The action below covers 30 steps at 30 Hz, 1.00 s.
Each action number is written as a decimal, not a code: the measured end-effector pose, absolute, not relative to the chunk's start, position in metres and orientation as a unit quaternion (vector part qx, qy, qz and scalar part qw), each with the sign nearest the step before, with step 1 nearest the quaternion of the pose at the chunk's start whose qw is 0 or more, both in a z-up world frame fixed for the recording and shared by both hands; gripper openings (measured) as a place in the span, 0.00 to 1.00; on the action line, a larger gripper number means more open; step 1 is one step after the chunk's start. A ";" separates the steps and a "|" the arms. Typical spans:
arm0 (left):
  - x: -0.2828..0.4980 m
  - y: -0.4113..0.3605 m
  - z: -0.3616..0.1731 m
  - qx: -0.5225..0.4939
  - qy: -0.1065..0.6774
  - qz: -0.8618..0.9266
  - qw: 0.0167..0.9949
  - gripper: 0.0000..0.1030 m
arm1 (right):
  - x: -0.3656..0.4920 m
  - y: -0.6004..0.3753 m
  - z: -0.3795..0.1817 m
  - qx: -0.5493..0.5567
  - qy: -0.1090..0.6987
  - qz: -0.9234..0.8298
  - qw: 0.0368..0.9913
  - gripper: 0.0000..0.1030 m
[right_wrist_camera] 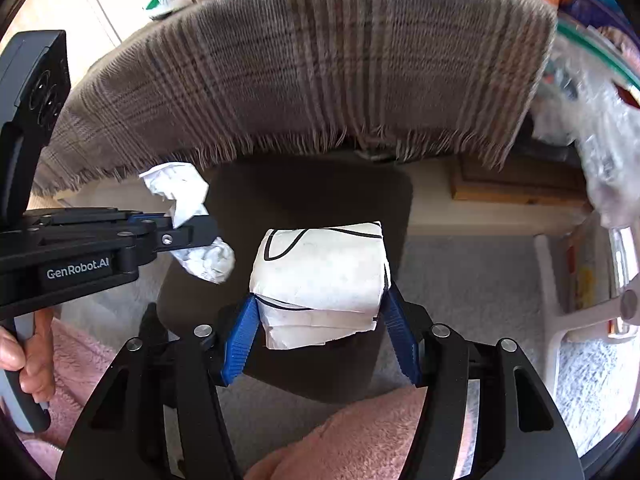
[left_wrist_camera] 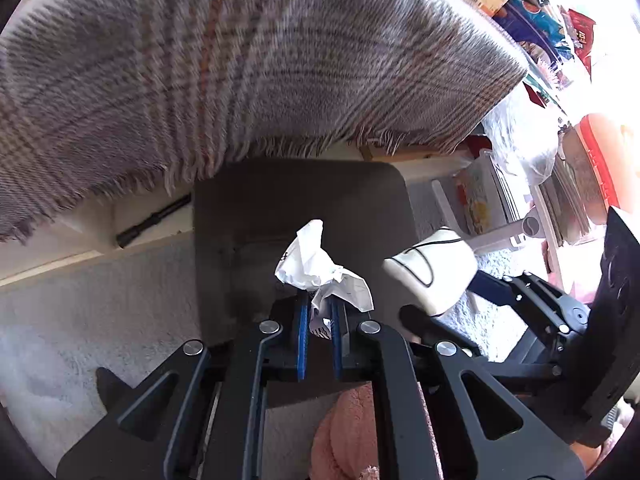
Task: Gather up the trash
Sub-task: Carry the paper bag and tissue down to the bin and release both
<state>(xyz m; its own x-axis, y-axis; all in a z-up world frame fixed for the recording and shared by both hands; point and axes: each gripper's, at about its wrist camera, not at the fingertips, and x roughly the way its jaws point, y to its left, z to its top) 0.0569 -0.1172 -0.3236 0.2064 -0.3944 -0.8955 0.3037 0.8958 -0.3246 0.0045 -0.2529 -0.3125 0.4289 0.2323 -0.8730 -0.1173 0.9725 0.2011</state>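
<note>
My left gripper [left_wrist_camera: 320, 312] is shut on a crumpled white paper [left_wrist_camera: 316, 268], held above a dark chair seat [left_wrist_camera: 248, 208]. From the right wrist view the left gripper [right_wrist_camera: 188, 232] comes in from the left with the same crumpled paper [right_wrist_camera: 188, 200] sticking out above and below its fingers. My right gripper [right_wrist_camera: 320, 312] is shut on a white folded paper bag with black line drawing [right_wrist_camera: 320, 268], held over the seat [right_wrist_camera: 320, 196]. In the left wrist view the bag [left_wrist_camera: 432, 268] and right gripper [left_wrist_camera: 452, 304] are at the right.
A plaid fringed blanket [left_wrist_camera: 240, 60] drapes over the chair back [right_wrist_camera: 320, 60]. Grey carpet [left_wrist_camera: 100, 300] lies below. Cluttered shelves with packages [left_wrist_camera: 540, 20] and a plastic bag [right_wrist_camera: 592, 120] stand at the right. A white stand [right_wrist_camera: 560, 304] is on the floor. Pink fabric [right_wrist_camera: 360, 432] is below the grippers.
</note>
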 end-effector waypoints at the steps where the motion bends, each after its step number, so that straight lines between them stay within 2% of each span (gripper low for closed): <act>1: 0.059 -0.121 -0.325 -0.040 0.591 -0.226 0.773 0.08 | 0.005 -0.250 -0.314 0.055 0.526 0.104 0.843 0.59; 4: 0.061 -0.120 -0.329 -0.041 0.596 -0.228 0.769 0.11 | 0.007 -0.245 -0.316 0.043 0.527 0.107 0.842 0.60; 5: 0.062 -0.119 -0.329 -0.041 0.596 -0.227 0.769 0.13 | 0.007 -0.243 -0.316 0.038 0.527 0.108 0.842 0.64; 7: 0.062 -0.119 -0.326 -0.039 0.592 -0.221 0.774 0.32 | 0.006 -0.241 -0.317 0.032 0.527 0.104 0.843 0.72; 11: 0.061 -0.115 -0.318 -0.039 0.585 -0.217 0.781 0.47 | 0.005 -0.240 -0.316 0.017 0.522 0.098 0.847 0.82; 13: 0.061 -0.112 -0.313 -0.041 0.579 -0.212 0.786 0.62 | 0.003 -0.240 -0.310 0.010 0.520 0.090 0.849 0.85; 14: 0.060 -0.110 -0.310 -0.043 0.577 -0.211 0.788 0.66 | 0.002 -0.242 -0.306 0.006 0.517 0.086 0.852 0.88; 16: 0.057 -0.104 -0.302 -0.047 0.568 -0.206 0.795 0.80 | -0.001 -0.244 -0.298 -0.004 0.509 0.074 0.858 0.94; 19: 0.051 -0.088 -0.285 -0.062 0.550 -0.193 0.810 0.92 | -0.004 -0.249 -0.286 -0.027 0.496 0.062 0.865 0.97; 30: 0.058 -0.026 -0.218 -0.057 0.519 -0.125 0.844 0.92 | 0.020 -0.284 -0.215 0.037 0.462 0.045 0.885 0.97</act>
